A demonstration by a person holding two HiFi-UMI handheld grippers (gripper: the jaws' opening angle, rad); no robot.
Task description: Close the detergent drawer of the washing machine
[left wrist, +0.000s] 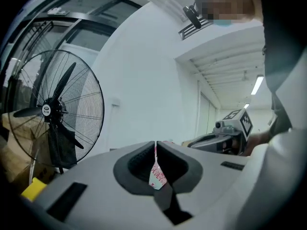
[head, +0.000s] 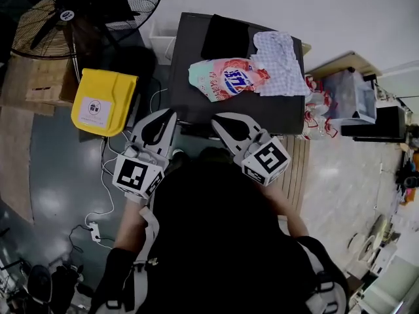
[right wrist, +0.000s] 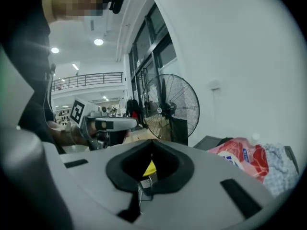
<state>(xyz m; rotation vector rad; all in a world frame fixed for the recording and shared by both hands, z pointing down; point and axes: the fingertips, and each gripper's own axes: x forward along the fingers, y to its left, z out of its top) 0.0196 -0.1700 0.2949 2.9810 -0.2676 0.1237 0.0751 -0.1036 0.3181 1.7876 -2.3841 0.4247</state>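
Observation:
The dark top of the washing machine (head: 196, 103) lies just ahead of me in the head view. Its front and the detergent drawer are hidden below the edge and behind my grippers. A pink and blue detergent bag (head: 226, 78) rests on the top, also showing as the detergent bag (right wrist: 242, 159) in the right gripper view. My left gripper (head: 171, 113) and right gripper (head: 215, 120) hover side by side over the machine's near edge. Both are shut on nothing: the left gripper (left wrist: 156, 145) and the right gripper (right wrist: 152, 142) show their jaws meeting.
A checked cloth (head: 280, 61) and a black item (head: 226, 36) lie on the machine's top. A yellow bag (head: 103, 102) sits on the floor at left, below a large standing fan (head: 85, 12). White cables with a power strip (head: 95, 231) run along the floor. A clear box (head: 347, 97) stands at right.

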